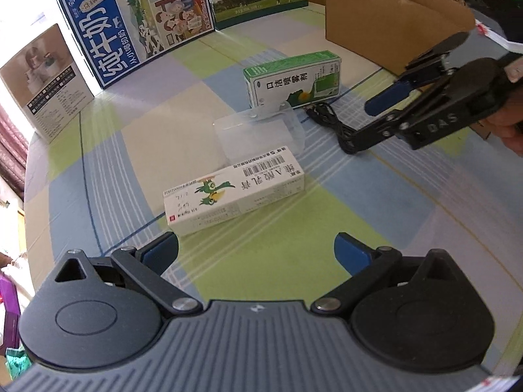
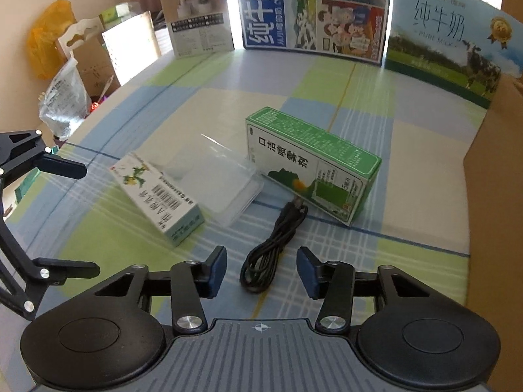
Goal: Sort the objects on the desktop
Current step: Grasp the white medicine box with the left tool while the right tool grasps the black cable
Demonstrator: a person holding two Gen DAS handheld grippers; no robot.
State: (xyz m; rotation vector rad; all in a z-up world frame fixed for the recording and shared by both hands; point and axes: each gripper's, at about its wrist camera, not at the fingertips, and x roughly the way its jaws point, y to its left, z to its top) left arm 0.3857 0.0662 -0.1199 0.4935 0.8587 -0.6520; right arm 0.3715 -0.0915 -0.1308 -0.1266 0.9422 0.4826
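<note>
The green box (image 2: 312, 163) reads "口洁喷雾剂"; the milk carton (image 1: 98, 42) behind it reads "纯牛奶", another "PURE MILK". The left tongs (image 1: 256, 254) tilt down, jaws wide apart and empty, over the white box (image 1: 233, 189) in front of the green box. The right tongs (image 2: 261, 271), marked "DAS", stand partly open astride the black cable (image 2: 274, 248) beside the green box, pads clear. A clear tray (image 2: 222, 183) lies left of it on the desk (image 2: 408, 176).
</note>
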